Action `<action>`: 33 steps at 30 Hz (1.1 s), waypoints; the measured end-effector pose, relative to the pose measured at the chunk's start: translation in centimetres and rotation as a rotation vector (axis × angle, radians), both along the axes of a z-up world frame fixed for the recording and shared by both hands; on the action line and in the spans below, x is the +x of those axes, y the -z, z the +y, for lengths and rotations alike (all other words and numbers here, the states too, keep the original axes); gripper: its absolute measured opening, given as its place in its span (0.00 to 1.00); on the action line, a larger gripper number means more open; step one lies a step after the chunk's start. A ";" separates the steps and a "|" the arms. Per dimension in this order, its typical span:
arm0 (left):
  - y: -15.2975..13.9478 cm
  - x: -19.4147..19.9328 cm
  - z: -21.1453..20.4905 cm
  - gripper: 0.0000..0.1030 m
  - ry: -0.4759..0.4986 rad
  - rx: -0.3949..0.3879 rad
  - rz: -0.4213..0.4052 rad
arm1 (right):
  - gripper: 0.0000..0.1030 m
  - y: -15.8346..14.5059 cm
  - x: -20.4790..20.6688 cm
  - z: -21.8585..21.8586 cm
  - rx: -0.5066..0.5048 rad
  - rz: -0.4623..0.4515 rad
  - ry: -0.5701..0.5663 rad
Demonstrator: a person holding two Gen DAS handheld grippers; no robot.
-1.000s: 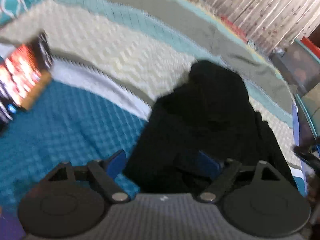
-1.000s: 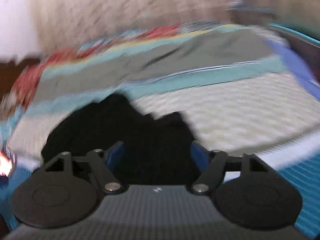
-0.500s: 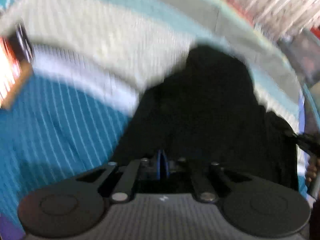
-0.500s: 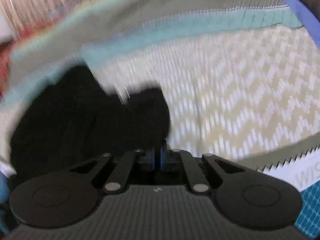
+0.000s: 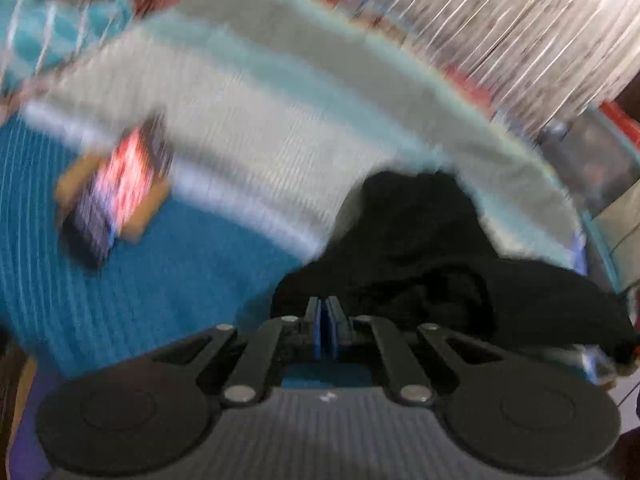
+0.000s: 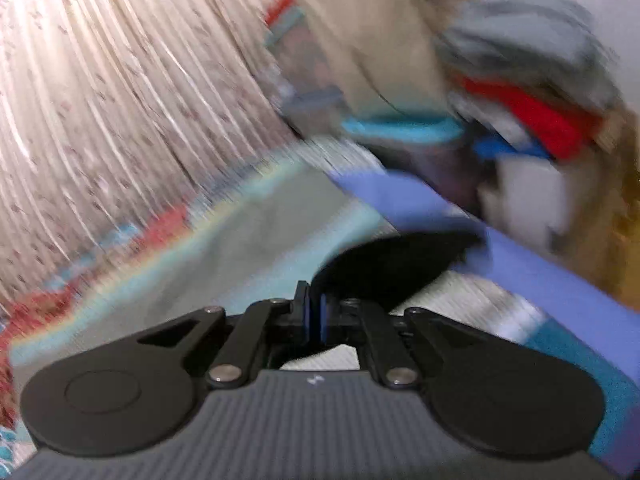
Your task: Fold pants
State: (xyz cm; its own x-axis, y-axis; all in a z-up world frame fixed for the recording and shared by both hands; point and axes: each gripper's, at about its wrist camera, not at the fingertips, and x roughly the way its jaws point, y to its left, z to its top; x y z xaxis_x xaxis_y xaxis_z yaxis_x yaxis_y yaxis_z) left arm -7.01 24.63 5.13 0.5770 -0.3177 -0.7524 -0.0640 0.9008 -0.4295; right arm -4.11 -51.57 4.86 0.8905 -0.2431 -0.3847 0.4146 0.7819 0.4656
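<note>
Between the blue pads of the left gripper sits an edge of the black pants, the jaws clenched on the cloth; the right gripper is likewise pinched tight, black fabric rising just past its tips, though blur hides whether cloth lies between its pads. Both views are smeared by motion. The pants lie bunched on a bedspread banded in teal, cream, pale aqua and grey. Only the left wrist view shows a phone with a lit reddish screen lying on the teal band, well apart from the pants. Only the right wrist view shows the pleated floral curtain filling its left half and a heap of red, blue and grey items beyond the bed's purple edge. Half a second ago the right camera faced the cream zigzag band; now it is tipped up toward the curtain.
</note>
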 end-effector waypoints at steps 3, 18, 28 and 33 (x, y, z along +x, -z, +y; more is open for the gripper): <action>4.1 -1.0 -0.6 0.05 0.019 0.082 0.137 | 0.11 5.7 -0.3 0.1 -0.007 0.210 0.068; 0.3 15.2 -5.7 0.75 0.158 0.204 -0.207 | 0.36 1.8 5.1 7.8 -0.070 0.090 -0.055; 7.0 22.9 -10.8 0.77 0.239 0.176 -0.082 | 0.45 1.6 -1.4 -1.8 -0.207 0.180 0.605; 7.5 24.0 -9.7 0.82 0.173 0.122 -0.051 | 0.48 -0.7 -0.7 -1.1 -0.245 0.086 0.439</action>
